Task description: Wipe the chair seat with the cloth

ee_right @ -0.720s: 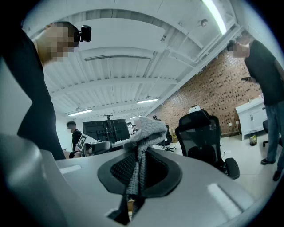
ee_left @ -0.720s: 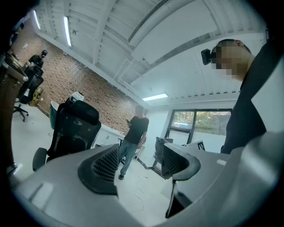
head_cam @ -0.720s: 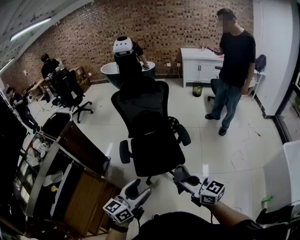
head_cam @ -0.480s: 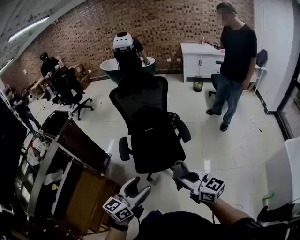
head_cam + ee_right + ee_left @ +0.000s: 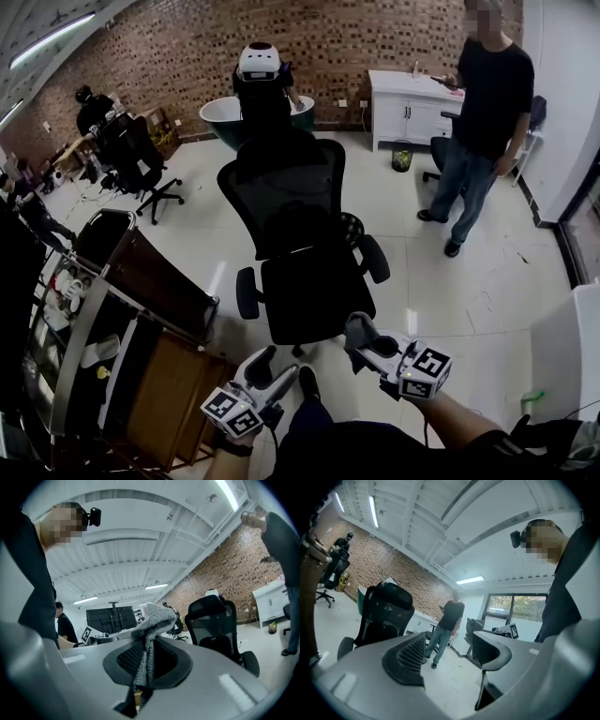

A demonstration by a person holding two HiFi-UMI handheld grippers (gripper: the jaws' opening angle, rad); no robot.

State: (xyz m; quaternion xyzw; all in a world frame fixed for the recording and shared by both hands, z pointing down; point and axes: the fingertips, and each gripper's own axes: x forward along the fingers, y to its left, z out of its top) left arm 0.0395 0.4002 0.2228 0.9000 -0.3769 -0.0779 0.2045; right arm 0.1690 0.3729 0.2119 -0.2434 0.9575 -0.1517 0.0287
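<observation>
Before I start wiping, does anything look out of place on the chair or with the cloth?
Nothing stands out. The chair stands upright, its seat bare. The cloth is pinched in the right gripper; the left gripper is open and empty.

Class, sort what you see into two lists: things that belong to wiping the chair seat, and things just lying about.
Belongs: chair seat; grey cloth, clamped in the right gripper; left gripper, open and empty.
Lying about: white cabinet; small bin; second office chair; bystander.
</observation>
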